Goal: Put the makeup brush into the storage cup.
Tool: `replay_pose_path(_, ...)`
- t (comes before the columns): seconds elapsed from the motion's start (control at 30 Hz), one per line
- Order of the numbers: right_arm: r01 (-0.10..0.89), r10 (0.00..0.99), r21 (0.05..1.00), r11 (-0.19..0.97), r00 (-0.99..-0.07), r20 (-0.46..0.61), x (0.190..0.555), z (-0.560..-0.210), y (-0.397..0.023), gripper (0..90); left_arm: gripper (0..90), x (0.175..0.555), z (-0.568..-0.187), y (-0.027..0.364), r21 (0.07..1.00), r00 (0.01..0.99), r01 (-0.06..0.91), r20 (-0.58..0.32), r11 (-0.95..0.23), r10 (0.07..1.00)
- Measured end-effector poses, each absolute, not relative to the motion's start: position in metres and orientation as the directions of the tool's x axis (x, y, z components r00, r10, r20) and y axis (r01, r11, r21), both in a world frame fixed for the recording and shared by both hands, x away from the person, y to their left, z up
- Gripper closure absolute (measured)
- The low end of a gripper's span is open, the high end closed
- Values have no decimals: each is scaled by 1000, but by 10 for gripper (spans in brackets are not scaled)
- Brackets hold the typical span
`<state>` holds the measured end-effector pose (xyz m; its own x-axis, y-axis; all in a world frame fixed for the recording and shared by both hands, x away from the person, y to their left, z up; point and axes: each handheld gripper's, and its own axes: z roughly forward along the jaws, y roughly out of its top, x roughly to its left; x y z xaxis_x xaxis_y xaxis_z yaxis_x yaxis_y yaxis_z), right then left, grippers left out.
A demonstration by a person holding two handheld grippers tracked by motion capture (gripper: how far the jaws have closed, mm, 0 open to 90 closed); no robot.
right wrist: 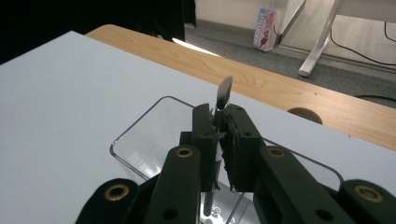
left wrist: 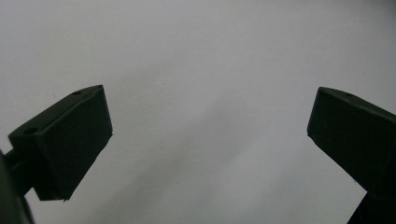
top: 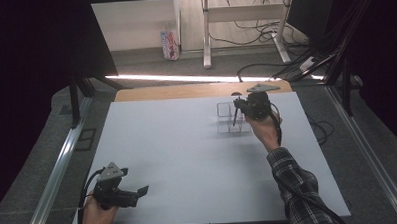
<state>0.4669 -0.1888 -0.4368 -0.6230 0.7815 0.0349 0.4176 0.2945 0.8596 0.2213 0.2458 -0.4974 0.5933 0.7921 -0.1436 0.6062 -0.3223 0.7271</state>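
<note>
My right gripper (top: 239,107) hangs over a clear plastic compartment box (top: 228,125) at the back right of the white table top. Its jaws are shut on a slim dark utensil (top: 234,117) that stands nearly upright. In the right gripper view the utensil's flat tip (right wrist: 224,91) pokes up above the right gripper (right wrist: 217,119), and its shaft runs down into the clear box (right wrist: 140,127). My left gripper (top: 140,191) rests low at the front left corner of the table, open, with nothing between its jaws; in its own view the left gripper (left wrist: 210,133) faces bare white surface.
A wooden strip (top: 186,91) borders the white table top (top: 178,157) at the back, with a small dark round spot (top: 236,93) on it. Beyond lie grey floor, cables (top: 263,29), white desk legs (top: 206,36) and a small carton (top: 169,44). Metal rails (top: 58,172) flank the table.
</note>
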Motion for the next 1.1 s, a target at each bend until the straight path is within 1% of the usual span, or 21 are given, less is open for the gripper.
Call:
replay_pose_path(0.03, 426, 778, 856, 293, -626, 45, 468, -437, -189, 764, 6, 221, -497, 246, 727, 593, 607, -143, -323, 792)
replay_pose_path(0.07, 433, 779, 856, 282, -624, 59, 469, -436, -190, 672, 6, 221, -497, 246, 726, 593, 607, -144, -322, 792)
replay_pose_path(0.1, 434, 780, 858, 276, -622, 64, 470, -435, -190, 573, 6, 221, -497, 246, 727, 593, 606, -143, -323, 792)
replay_pose_path(0.13, 426, 785, 864, 269, -616, 59, 471, -433, -191, 440, 6, 221, -497, 246, 727, 594, 606, -143, -323, 792)
replay_pose_path(0.2, 423, 790, 868, 261, -610, 60, 473, -431, -191, 305, 6, 221, -497, 245, 726, 591, 608, -145, -321, 793)
replay_pose_path(0.33, 440, 795, 869, 227, -599, 95, 478, -430, -196, 144, 6, 221, -497, 246, 727, 593, 607, -144, -322, 792)
replay_pose_path(0.43, 453, 807, 864, 220, -582, 99, 480, -430, -199, 63, 5, 221, -497, 246, 728, 594, 605, -144, -321, 792)
replay_pose_path(0.5, 457, 812, 865, 208, -574, 107, 482, -430, -200, 52, 5, 221, -497, 246, 728, 593, 606, -144, -321, 792)
replay_pose_path(0.57, 471, 813, 852, 227, -573, 99, 483, -431, -200, 24, 5, 221, -497, 246, 727, 593, 606, -144, -321, 792)
replay_pose_path(0.77, 476, 802, 841, 258, -591, 88, 482, -432, -199, 20, 4, 221, -497, 246, 729, 593, 606, -145, -320, 792)
replay_pose_path(1.1, 477, 790, 837, 269, -606, 91, 478, -431, -197, 19, 4, 221, -497, 246, 732, 594, 603, -146, -317, 791)
